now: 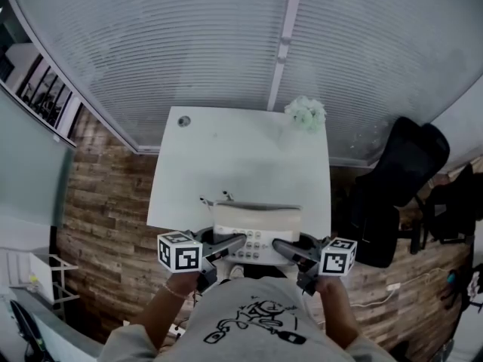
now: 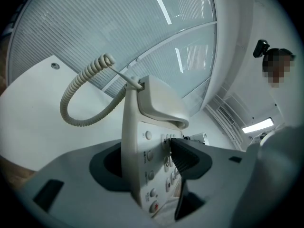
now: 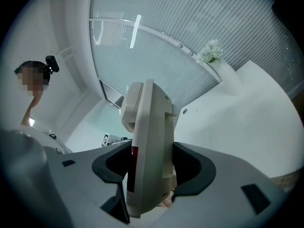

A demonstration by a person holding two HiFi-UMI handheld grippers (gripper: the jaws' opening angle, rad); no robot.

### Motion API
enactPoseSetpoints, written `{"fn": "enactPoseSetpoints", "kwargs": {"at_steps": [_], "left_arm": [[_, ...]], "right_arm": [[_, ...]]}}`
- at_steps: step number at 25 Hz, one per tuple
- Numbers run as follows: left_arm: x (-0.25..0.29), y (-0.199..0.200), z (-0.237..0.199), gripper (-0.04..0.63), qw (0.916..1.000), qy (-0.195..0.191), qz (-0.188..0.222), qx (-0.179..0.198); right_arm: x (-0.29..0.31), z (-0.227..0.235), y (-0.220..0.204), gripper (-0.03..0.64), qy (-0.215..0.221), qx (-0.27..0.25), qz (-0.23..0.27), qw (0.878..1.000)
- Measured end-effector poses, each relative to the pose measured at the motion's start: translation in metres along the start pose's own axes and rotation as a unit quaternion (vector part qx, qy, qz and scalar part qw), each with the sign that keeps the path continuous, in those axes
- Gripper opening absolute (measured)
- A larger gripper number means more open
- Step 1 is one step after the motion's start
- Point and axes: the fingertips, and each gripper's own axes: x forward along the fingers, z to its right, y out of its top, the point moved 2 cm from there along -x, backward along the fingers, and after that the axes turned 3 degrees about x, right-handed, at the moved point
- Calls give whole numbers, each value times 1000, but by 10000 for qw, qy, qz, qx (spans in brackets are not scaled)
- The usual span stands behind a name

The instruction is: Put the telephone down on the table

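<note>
Telephone is located at the near edge of the white table, held between the two grippers, one at each end. The head view does not establish whether its base rests on the tabletop. Left gripper: jaws clamped on the telephone's keypad end, one dark pad pressed against the button face, the other against the underside, as confirmed in the left gripper view. Right gripper: jaws closed on the opposite end of the body, pads bearing on both faces, as confirmed in the right gripper view. Handset is seated in its cradle. Coiled cord loops out from the handset end over the tabletop. A small bunch of pale flowers stands at the far right corner of the table. A black chair stands to the right of the table.
</note>
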Motion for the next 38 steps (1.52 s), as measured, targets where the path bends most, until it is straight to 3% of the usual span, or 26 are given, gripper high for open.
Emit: {"fn": "enactPoseSetpoints", "kwargs": {"at_steps": [21, 38], "left_arm": [[84, 65, -21, 256, 9992, 300, 215, -160], [94, 90, -36, 256, 9991, 308, 180, -237]], "right_arm": [[-7, 60, 99, 274, 211, 38, -370, 9991], [7, 70, 124, 275, 175, 120, -433, 9988]]}}
